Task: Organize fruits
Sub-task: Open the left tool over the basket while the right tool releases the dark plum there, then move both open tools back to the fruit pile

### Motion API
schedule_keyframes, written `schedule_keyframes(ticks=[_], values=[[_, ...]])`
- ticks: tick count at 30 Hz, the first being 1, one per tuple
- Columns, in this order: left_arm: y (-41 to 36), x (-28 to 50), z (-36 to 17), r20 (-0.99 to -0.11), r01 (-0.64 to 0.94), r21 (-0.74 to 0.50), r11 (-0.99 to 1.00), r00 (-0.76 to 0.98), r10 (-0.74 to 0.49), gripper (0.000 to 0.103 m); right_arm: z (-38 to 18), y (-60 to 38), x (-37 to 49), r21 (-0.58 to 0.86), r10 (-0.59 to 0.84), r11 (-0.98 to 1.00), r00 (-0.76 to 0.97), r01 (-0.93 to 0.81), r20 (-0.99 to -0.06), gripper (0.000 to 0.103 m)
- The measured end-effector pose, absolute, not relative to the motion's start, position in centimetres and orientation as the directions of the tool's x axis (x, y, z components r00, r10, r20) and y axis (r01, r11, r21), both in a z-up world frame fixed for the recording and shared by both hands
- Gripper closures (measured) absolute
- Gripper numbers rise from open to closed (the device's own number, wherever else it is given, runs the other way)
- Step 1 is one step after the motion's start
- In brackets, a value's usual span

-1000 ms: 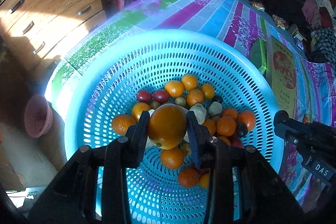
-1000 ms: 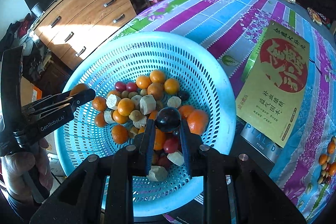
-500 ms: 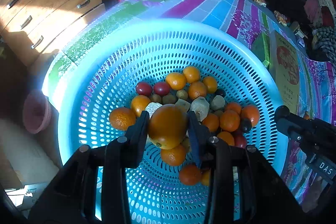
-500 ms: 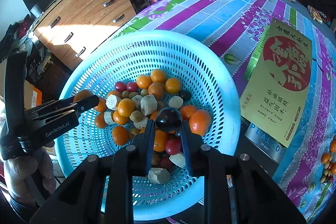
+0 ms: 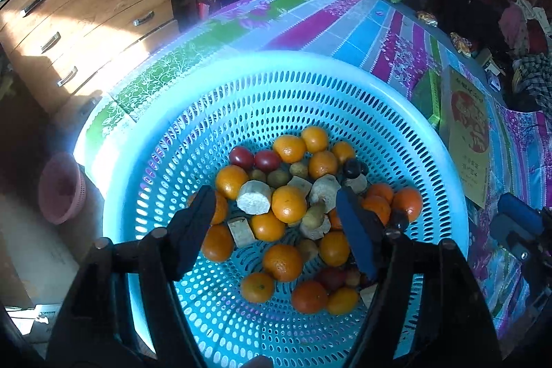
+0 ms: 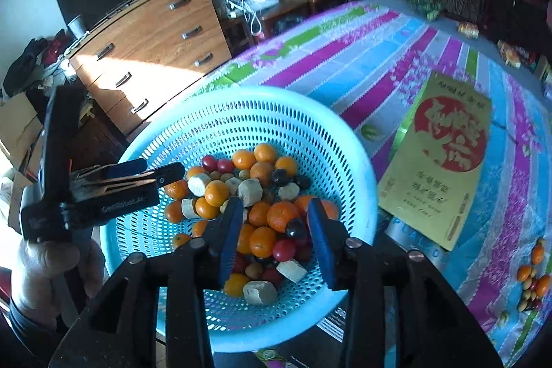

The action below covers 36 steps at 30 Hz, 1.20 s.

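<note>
A turquoise perforated basket (image 5: pixel 310 64) (image 6: pixel 241 95) holds several oranges, red and dark round fruits and pale cut chunks. My left gripper (image 5: pixel 276 225) hangs over the pile with its jaws opening and nothing between them. A large orange (image 5: pixel 289 204) lies in the heap below the gap. My right gripper (image 6: pixel 275 231) hovers over the basket's near side, jaws opening. A dark round fruit (image 6: pixel 296 227) shows just inside its right finger, with no pad pressing on it. The left gripper (image 6: pixel 155 169) also shows at the basket's left rim, held by a hand.
A yellow box with a red emblem (image 6: pixel 445 161) lies on the striped tablecloth right of the basket. Several loose small fruits (image 6: pixel 531 281) sit near the right edge. A wooden dresser (image 6: pixel 148 40) stands behind, and a pink basket (image 5: pixel 60 188) is on the floor.
The left jaws spread and the large orange they held dropped into the basket. The right jaws spread off the dark fruit, and the right gripper rose slightly.
</note>
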State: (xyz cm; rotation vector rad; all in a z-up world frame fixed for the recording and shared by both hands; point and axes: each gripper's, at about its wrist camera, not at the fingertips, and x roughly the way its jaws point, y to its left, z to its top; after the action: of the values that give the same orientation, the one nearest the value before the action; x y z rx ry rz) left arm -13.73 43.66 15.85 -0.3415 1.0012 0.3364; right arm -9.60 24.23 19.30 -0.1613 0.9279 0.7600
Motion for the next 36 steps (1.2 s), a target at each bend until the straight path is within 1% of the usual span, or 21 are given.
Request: schedule_keyframes(ticks=[4, 9, 13, 15, 19, 20, 21, 22, 24, 26, 28, 30, 31, 33, 36], values=[[43.0, -13.8, 15.7, -0.85, -0.421, -0.164, 0.892, 0.52, 0.09, 0.03, 20.0, 22.5, -12.4, 0.111, 0.511, 0.736, 0.44, -0.668, -0.738, 0.057], [40.9, -14.1, 16.3, -0.831, -0.397, -0.172, 0.902, 0.55, 0.084, 0.03, 21.0, 20.6, -14.3, 0.03, 0.486, 0.754, 0.527, -0.656, -0.697, 0.057], [38.5, -14.5, 18.8, -0.777, -0.373, -0.156, 0.915, 0.618, 0.12, 0.03, 22.0, 18.2, -14.7, 0.026, 0.479, 0.783, 0.575, -0.622, -0.664, 0.057], [37.0, -14.9, 20.3, -0.731, -0.355, -0.158, 0.921, 0.67, 0.132, 0.03, 22.7, 16.5, -14.9, 0.02, 0.469, 0.802, 0.609, -0.597, -0.639, 0.056], [33.9, -15.2, 22.6, -0.661, -0.315, -0.171, 0.934, 0.74, 0.128, 0.03, 24.2, 12.0, -16.0, 0.015, 0.449, 0.843, 0.689, -0.537, -0.569, 0.049], [33.2, -15.3, 22.9, -0.649, -0.307, -0.17, 0.937, 0.75, 0.128, 0.03, 24.5, 11.0, -16.4, 0.011, 0.443, 0.851, 0.707, -0.525, -0.551, 0.046], [32.3, -15.4, 23.1, -0.635, -0.295, -0.164, 0.941, 0.762, 0.128, 0.03, 24.7, 10.0, -16.8, 0.008, 0.438, 0.858, 0.724, -0.514, -0.532, 0.038], [31.3, -15.5, 23.3, -0.623, -0.28, -0.155, 0.947, 0.772, 0.127, 0.03, 24.9, 8.9, -17.3, 0.003, 0.431, 0.865, 0.741, -0.501, -0.514, 0.035], [29.6, -15.5, 23.4, -0.614, -0.241, -0.155, 0.958, 0.783, 0.097, 0.03, 25.1, 6.7, -18.4, 0.005, 0.423, 0.878, 0.772, -0.478, -0.473, 0.021], [27.7, -15.3, 23.5, -0.609, -0.2, -0.147, 0.969, 0.79, 0.071, 0.03, 24.9, 4.5, -19.5, 0.001, 0.395, 0.898, 0.805, -0.44, -0.443, 0.018], [25.7, -15.0, 23.4, -0.607, -0.16, -0.118, 0.98, 0.793, 0.056, 0.03, 24.7, 2.9, -20.2, 0.002, 0.386, 0.904, 0.812, -0.428, -0.437, 0.017], [23.5, -14.4, 23.1, -0.623, -0.121, -0.077, 0.99, 0.781, 0.047, 0.027, 24.3, 1.1, -21.2, -0.015, 0.362, 0.912, 0.824, -0.409, -0.436, 0.017], [22.4, -14.1, 22.9, -0.629, -0.099, -0.066, 0.993, 0.777, 0.036, 0.027, 24.0, 0.1, -21.6, -0.032, 0.337, 0.92, 0.832, -0.39, -0.441, 0.017], [20.3, -13.5, 22.5, -0.639, -0.054, -0.055, 0.997, 0.769, 0.006, 0.027, 23.3, -1.3, -22.2, -0.045, 0.311, 0.928, 0.836, -0.37, -0.452, 0.013], [17.2, -12.8, 21.9, -0.652, 0.006, -0.035, 0.999, 0.757, -0.027, 0.027, 21.7, -3.9, -22.5, -0.048, 0.277, 0.937, 0.821, -0.346, -0.5, 0.013]])
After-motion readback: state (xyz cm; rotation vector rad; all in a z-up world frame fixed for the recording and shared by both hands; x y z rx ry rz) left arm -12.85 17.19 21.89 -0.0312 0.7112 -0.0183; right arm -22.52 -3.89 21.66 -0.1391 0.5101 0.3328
